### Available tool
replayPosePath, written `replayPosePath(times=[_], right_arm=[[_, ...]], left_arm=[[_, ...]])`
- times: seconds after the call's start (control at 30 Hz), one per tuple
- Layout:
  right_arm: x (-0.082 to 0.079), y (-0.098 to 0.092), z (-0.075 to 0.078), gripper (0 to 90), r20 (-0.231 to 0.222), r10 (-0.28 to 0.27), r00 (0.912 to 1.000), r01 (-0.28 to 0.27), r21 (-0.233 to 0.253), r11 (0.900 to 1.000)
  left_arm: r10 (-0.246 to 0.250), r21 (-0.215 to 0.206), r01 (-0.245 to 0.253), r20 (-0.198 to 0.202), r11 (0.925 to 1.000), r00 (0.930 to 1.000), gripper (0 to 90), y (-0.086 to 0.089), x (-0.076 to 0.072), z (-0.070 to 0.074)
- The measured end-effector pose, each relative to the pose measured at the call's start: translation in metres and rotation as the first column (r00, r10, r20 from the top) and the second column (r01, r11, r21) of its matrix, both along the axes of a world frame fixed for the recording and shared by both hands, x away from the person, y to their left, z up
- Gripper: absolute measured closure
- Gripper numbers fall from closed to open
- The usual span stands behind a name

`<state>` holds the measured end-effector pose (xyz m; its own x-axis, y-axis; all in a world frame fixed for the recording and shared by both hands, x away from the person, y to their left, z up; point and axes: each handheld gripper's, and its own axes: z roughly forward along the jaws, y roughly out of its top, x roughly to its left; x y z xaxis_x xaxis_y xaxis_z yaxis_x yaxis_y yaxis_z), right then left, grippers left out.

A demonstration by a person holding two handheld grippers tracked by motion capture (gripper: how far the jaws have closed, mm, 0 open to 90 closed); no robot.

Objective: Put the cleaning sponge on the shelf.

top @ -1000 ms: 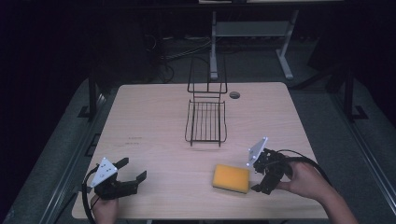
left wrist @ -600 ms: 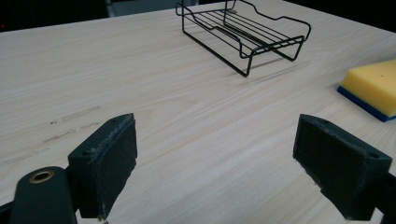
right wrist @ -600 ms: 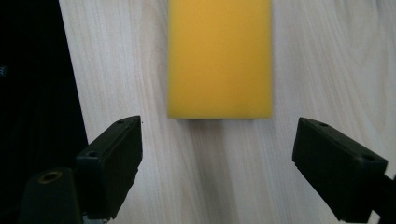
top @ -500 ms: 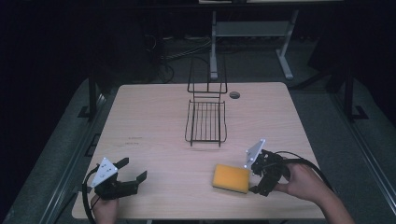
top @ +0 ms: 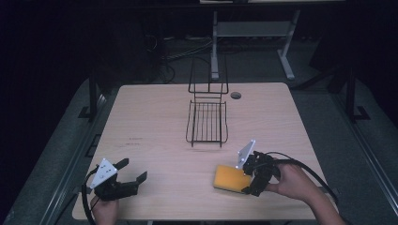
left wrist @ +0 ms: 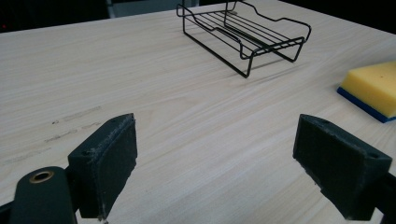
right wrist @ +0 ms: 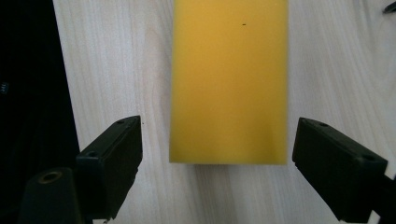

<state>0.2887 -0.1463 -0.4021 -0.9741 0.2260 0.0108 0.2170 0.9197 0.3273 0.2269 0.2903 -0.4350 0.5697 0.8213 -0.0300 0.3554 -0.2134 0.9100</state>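
The sponge lies flat on the wooden table, yellow face up, near the front edge on the person's right side, with a blue layer showing along its underside in the left gripper view. In the high view its long axis runs roughly left to right across the table, tilted slightly so the right end sits a little nearer the front edge. In the right gripper view the sponge stretches straight away from the camera, its near short edge lying between the two black jaws but a little beyond them, so nothing touches it. The right gripper is held by the right hand at the sponge's right end, pointing leftward and down along the sponge's length; its jaws are spread wide, wider than the sponge, with bare table on either side. The left gripper sits low over the front left corner of the table, gripped by the left hand, pointing right and slightly away from the person; its jaws are also spread wide with only table between them. A black wire rack stands at the middle of the table, well apart from both grippers and the sponge, its tall back toward the far edge.
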Motion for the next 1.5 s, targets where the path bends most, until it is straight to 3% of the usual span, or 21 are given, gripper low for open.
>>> replayPosePath(times=[0.47,0.7,1.33,1.5], right_arm=[[0.005,0.009,-0.007,15.8,-0.003,0.001,1.0000,-0.001,0.002,1.000],[0.008,0.023,-0.006,15.8,-0.001,0.025,0.9997,-0.025,-0.003,1.000],[0.013,0.035,-0.030,15.9,0.000,0.030,0.9996,-0.030,-0.075,0.997],[0.015,0.038,-0.035,16.1,0.000,0.034,0.9994,-0.033,-0.074,0.997]], left_arm=[[0.001,0.000,-0.001,0.000,1.0000,1.0000,13.0,-0.001,-0.001,0.000],[-0.001,0.001,0.001,0.002,1.0000,1.0000,13.0,0.000,-0.001,0.000],[0.000,-0.004,0.000,0.000,1.0000,1.0000,13.0,0.000,-0.001,0.000],[0.000,-0.006,0.000,-0.002,1.0000,1.0000,13.0,0.000,-0.001,0.000]])
